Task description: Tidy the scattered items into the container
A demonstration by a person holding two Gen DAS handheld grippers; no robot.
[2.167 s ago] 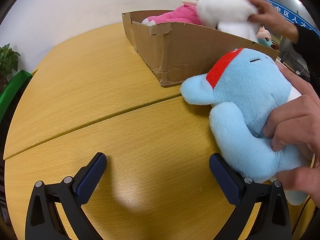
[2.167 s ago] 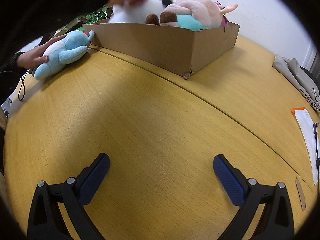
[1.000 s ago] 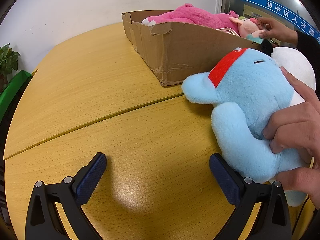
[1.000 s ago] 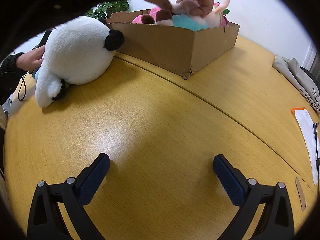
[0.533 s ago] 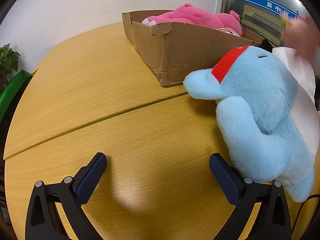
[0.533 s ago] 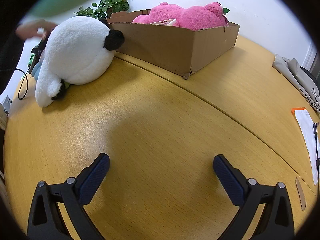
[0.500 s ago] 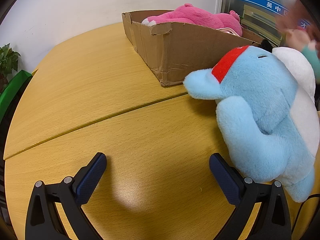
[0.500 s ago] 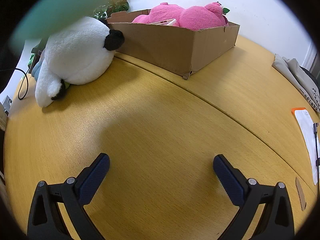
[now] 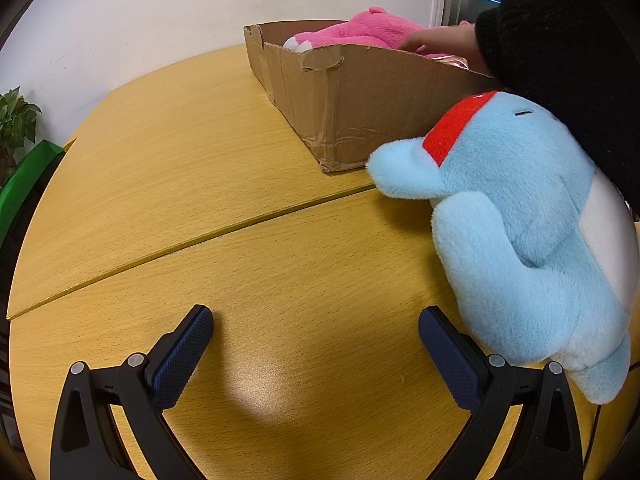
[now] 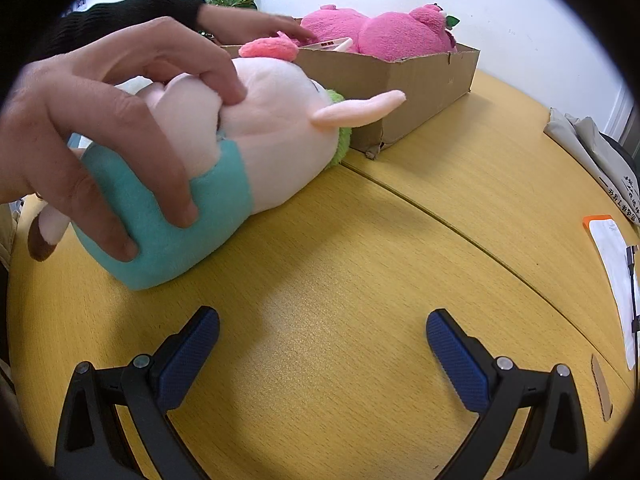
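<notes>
A cardboard box [image 9: 360, 96] stands on the round wooden table with a pink plush [image 9: 360, 32] inside; the box [image 10: 400, 80] and the pink plush [image 10: 384, 36] also show in the right wrist view. A light-blue plush with a red band [image 9: 528, 220] lies on the table just right of my left gripper [image 9: 316, 336], which is open and empty. My right gripper [image 10: 322, 338] is open and empty. A person's bare hand [image 10: 100, 120] presses a pink-and-teal plush [image 10: 224, 168] onto the table ahead-left of it. Another hand [image 10: 248, 24] reaches into the box.
A black-sleeved arm [image 9: 560, 48] crosses above the blue plush. A potted plant [image 9: 16, 120] stands beyond the table's left edge. Cloth [image 10: 592, 148] and a white-and-orange packet [image 10: 612, 256] lie at the right of the table.
A hand has brought the pink-and-teal plush down onto the table in front of my right gripper, hiding the white panda plush. A sleeved arm now reaches into the box. Both grippers stayed still.
</notes>
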